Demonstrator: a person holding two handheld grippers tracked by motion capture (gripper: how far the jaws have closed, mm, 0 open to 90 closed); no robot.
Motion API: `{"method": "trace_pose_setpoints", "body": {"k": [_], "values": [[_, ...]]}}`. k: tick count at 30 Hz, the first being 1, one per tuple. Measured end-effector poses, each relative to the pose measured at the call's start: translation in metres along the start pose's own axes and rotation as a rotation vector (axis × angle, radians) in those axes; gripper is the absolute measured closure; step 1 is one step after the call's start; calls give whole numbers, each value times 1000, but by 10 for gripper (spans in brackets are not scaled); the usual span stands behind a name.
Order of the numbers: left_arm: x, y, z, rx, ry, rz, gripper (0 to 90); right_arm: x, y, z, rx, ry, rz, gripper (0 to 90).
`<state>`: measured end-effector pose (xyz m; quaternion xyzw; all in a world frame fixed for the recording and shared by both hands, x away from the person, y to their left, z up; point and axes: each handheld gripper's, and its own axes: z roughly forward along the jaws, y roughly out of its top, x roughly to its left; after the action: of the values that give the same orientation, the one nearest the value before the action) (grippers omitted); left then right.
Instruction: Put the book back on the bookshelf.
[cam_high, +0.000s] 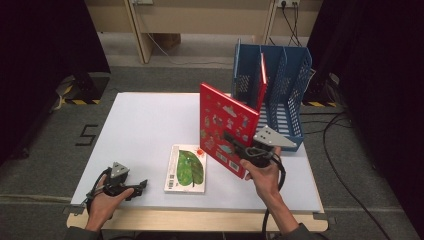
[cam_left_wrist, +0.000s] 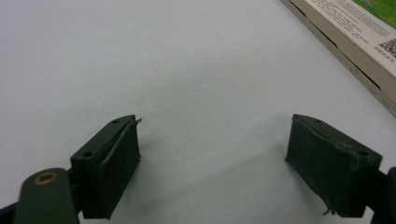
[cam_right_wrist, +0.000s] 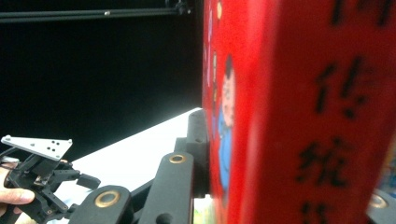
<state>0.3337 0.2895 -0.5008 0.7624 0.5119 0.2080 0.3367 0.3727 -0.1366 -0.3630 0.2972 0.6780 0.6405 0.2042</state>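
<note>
pinching the red book (cam_high: 227, 127), your right gripper (cam_high: 235, 145) holds it upright above the table (cam_high: 145, 125), near the blue rack (cam_high: 280, 85). black chinese characters, blurred, run down its spine in the right gripper view. your left gripper (cam_left_wrist: 212, 163) rests spread beside the green book (cam_left_wrist: 355, 37), whose qr code shows there.

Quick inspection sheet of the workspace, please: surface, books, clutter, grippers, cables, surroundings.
Surface: white table, mostly bare.
Job's things: red book held upright, off the table; green-leaf book lying flat; blue file rack at the far right corner, another red book standing in it.
Clutter: nothing seen.
Grippers: right gripper clamped on the red book; left gripper open, resting on the table.
Cables: black cable trailing from the right gripper.
Surroundings: grey carpet, black curtains.
</note>
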Motion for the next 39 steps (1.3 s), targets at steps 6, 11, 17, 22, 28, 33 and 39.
{"method": "trace_pose_setpoints", "body": {"k": [6,11,17,22,28,33,39], "values": [[0,0,0,2,0,0,158,-12,10,-29,-37,-56,-1,796],[0,0,0,1,1,-2,157,-24,15,-50,-65,-107,8,796],[0,0,0,0,2,-2,157,-39,23,-75,-90,-177,16,796],[0,0,0,-1,2,-3,156,-53,30,-92,-98,-255,-2,796],[0,0,0,1,2,-2,155,-71,34,-103,-107,-341,-7,796],[-1,0,1,-3,3,-5,154,-83,38,-104,-99,-391,-20,796],[-1,0,1,-5,3,-6,153,-95,44,-98,-93,-429,4,796]]}}
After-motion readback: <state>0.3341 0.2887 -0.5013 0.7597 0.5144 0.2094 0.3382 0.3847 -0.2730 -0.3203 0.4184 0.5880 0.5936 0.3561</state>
